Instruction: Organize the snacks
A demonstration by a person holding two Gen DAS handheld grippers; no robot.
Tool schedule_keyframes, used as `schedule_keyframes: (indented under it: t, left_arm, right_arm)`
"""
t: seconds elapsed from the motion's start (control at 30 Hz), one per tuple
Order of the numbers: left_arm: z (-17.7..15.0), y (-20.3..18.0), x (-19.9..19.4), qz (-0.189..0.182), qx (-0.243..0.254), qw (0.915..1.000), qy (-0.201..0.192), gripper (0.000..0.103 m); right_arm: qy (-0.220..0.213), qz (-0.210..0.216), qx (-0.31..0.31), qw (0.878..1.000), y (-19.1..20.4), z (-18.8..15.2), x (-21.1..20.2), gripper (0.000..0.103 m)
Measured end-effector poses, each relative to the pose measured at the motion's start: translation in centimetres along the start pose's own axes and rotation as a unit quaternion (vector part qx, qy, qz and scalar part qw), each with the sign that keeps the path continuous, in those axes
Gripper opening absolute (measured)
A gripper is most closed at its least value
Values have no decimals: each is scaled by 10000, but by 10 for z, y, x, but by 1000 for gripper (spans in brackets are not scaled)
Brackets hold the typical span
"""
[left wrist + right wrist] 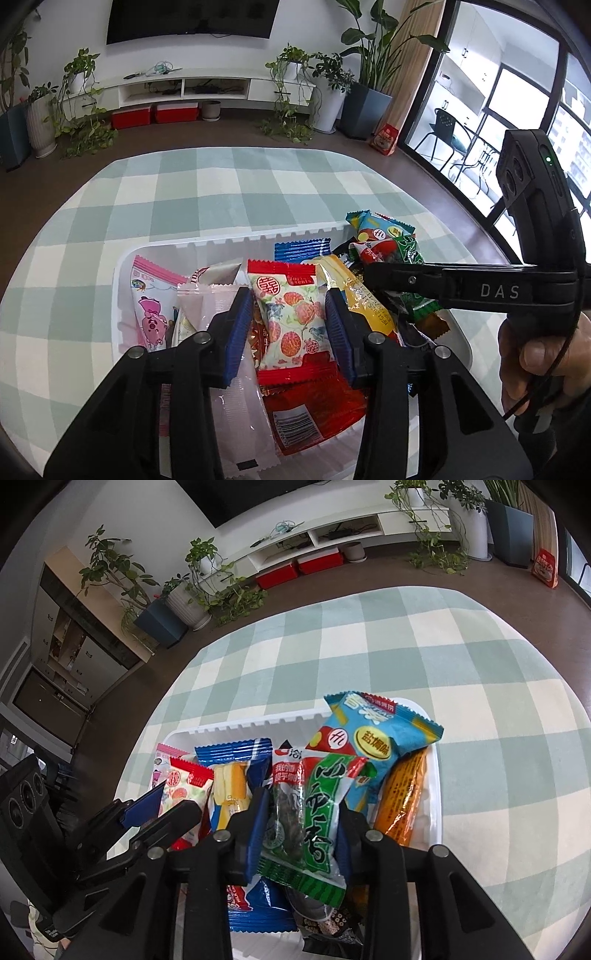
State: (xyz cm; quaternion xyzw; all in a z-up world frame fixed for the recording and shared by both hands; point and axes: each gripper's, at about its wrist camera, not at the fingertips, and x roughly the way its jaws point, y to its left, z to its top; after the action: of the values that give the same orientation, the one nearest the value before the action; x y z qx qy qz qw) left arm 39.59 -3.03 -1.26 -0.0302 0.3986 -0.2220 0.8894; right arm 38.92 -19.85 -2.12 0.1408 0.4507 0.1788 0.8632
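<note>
A white tray (pixel 122 266) full of snack packets sits on a green checked tablecloth. My left gripper (pixel 289 328) is shut on a white packet with red ends and lychee print (pixel 291 317), held over the tray. My right gripper (pixel 301 829) is shut on a green packet with white characters (pixel 317 819), also over the tray (pixel 434 801). The right gripper shows in the left wrist view (pixel 384 275) at the right. The left gripper shows in the right wrist view (pixel 162 812) at the lower left with the lychee packet (pixel 184 790).
In the tray lie a pink cartoon packet (pixel 151 306), a blue packet (pixel 236 757), a light blue packet (pixel 373 734), an orange packet (pixel 404 805) and a pale pink packet (pixel 240 417). The checked tablecloth (pixel 221 192) stretches beyond the tray. Plants and a TV cabinet stand behind.
</note>
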Motion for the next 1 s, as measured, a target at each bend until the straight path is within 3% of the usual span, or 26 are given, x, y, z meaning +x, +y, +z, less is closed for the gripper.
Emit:
schedule_keyframes:
  t: [0.23,0.3,0.77,1.0]
  left_arm:
    - [-1,-3,-4,18,4,10000,-63,46]
    - [-1,-3,-7,22,-1,9999,-109,51]
    - [-14,-7,-51,312,-151,9983,-478,93]
    - [-30,-17,-89,518,-92,9955,-793,101]
  right_arm:
    - [-141,-22,-92,9999,7,-1,-7,54]
    - [-230,-73,-75,9997,8,-1,-11,63]
    - [-820,57,174,9965,6,-12,-60,77]
    - [-1182,70,193,9928,9,-28,-92,82]
